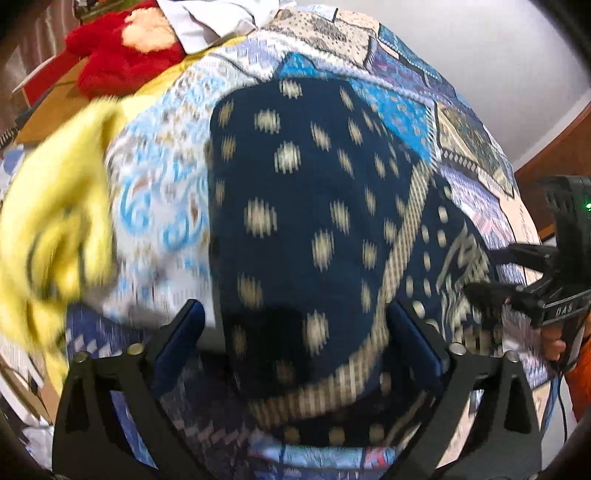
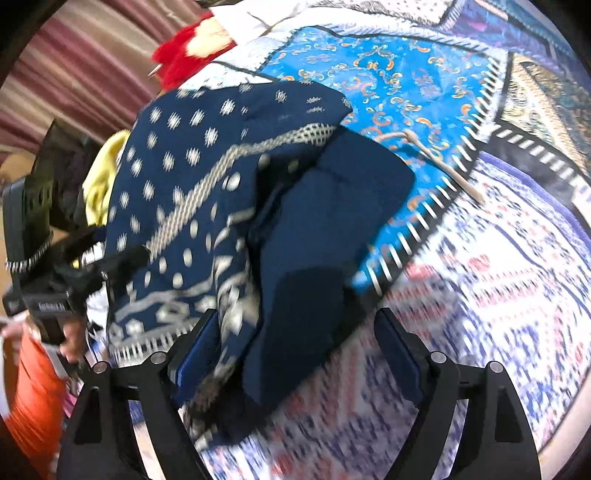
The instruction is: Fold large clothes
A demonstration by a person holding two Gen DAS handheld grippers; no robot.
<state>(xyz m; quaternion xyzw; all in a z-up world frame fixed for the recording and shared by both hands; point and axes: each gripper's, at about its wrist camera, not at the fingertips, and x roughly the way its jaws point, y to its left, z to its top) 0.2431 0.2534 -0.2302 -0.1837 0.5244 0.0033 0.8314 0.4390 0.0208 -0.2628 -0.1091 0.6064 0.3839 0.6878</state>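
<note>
A dark blue garment with cream dots and a striped cream border lies bunched on a patchwork bedspread. My left gripper hovers just over its near edge. Its blue-padded fingers stand wide apart, with cloth lying between them but not pinched. In the right wrist view the same garment shows a plain navy fold. My right gripper straddles that fold with its jaws apart, and the left pad is close to the patterned hem. Each gripper shows at the edge of the other's view: right gripper, left gripper.
A yellow cloth lies left of the garment. A red plush toy and a white cloth sit at the bed's far end. A thin beige cord or stick rests on the bright blue patch. An orange sleeve is at the left edge.
</note>
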